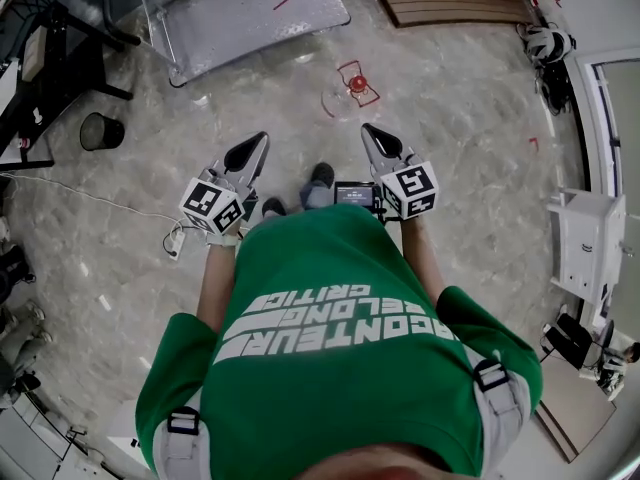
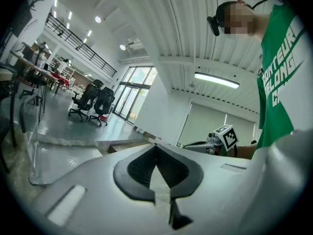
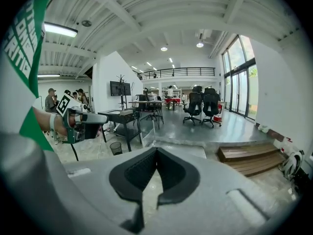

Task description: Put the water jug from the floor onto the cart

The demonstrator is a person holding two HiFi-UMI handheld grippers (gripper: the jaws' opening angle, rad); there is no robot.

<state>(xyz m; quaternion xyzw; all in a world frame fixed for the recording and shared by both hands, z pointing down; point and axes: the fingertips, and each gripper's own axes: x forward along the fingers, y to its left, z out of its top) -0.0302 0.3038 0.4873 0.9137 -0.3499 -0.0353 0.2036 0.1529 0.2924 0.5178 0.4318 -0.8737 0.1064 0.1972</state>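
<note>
pale marbled floor [image 1: 450,118] in an open hall, a person in a green shirt [image 1: 340,328] standing on it. what looks like the clear, red-capped water jug [image 1: 352,88] stands on the floor just ahead, with the metal-decked cart [image 1: 250,8] beyond it, apart. the left gripper [image 1: 258,146] and right gripper [image 1: 372,136] are held forward, jaws together on nothing. this looks like the approach step. next, the jaws must open and go down to the jug.

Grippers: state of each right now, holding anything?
Left gripper: shut, tips together, holding nothing.
Right gripper: shut, tips together, holding nothing.
</note>
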